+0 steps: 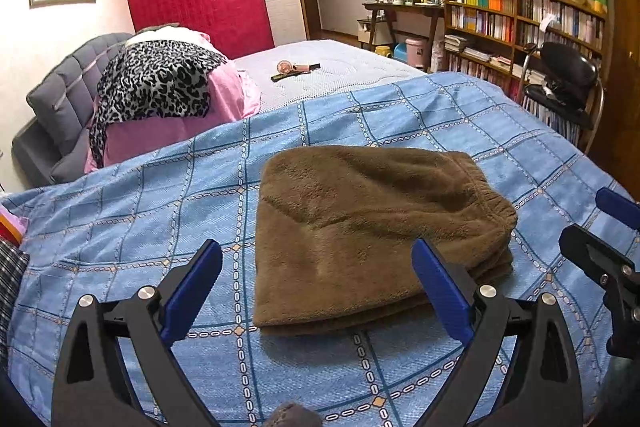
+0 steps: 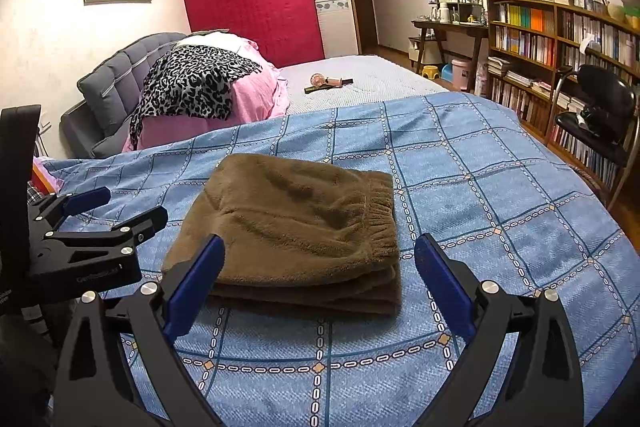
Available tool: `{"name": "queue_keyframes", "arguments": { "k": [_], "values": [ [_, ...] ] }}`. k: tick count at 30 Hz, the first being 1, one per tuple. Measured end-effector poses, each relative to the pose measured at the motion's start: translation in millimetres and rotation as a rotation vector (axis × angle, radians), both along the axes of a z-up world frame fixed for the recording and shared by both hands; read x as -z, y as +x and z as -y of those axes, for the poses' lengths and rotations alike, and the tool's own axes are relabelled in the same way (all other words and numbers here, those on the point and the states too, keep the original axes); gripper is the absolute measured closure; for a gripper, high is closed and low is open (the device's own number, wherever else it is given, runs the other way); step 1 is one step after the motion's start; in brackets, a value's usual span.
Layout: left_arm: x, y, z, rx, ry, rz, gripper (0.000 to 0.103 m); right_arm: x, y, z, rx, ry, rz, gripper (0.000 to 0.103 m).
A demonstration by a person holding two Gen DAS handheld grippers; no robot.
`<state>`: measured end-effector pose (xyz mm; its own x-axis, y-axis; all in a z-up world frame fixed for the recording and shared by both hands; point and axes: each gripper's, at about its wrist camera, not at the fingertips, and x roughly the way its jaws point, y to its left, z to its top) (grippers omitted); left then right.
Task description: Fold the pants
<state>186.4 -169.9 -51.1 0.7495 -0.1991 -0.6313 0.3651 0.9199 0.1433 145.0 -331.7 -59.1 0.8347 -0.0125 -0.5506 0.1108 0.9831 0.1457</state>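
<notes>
Brown fleece pants point(image 1: 372, 227) lie folded into a compact stack on the blue checked bedspread point(image 1: 140, 227), with the elastic waistband on the right side. My left gripper point(image 1: 316, 267) hovers open just in front of the stack's near edge, and nothing is between its blue fingers point(image 1: 192, 291). In the right wrist view the same pants point(image 2: 296, 227) rest flat. My right gripper point(image 2: 320, 247) is open above their near edge and holds nothing. Each gripper shows in the other's view: the right gripper point(image 1: 600, 223) at the right, the left gripper point(image 2: 128, 205) at the left.
A pink bedding pile with a leopard-print cloth point(image 1: 160, 83) sits at the back left against a grey headboard point(image 1: 60, 91). A small fan point(image 1: 288, 67) lies on the bare mattress. A black chair point(image 2: 600, 107) and bookshelves point(image 2: 560, 39) stand to the right of the bed.
</notes>
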Motion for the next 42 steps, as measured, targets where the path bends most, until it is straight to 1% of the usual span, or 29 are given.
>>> {"name": "queue_keyframes", "arguments": {
  "k": [5, 10, 17, 27, 31, 42],
  "values": [
    [1, -5, 0, 0.010, -0.011, 0.002, 0.008, -1, -2, -4, 0.001, -0.025, 0.009, 0.006],
    [1, -9, 3, 0.010, -0.004, 0.010, 0.008, -3, -3, -8, -0.005, -0.040, 0.013, 0.006],
    [3, -8, 3, 0.027, -0.013, -0.018, 0.008, -1, -1, -9, -0.006, -0.043, 0.011, 0.006],
    [3, -8, 5, 0.036, -0.010, -0.011, 0.008, -1, 4, -9, -0.003, -0.050, 0.010, 0.006],
    [3, -6, 3, 0.046, -0.024, -0.022, 0.008, -1, 4, -8, 0.002, -0.055, 0.006, 0.006],
    [3, -8, 6, 0.055, -0.011, -0.006, 0.008, 8, 5, -1, 0.023, -0.050, -0.015, 0.006]
  ]
}}
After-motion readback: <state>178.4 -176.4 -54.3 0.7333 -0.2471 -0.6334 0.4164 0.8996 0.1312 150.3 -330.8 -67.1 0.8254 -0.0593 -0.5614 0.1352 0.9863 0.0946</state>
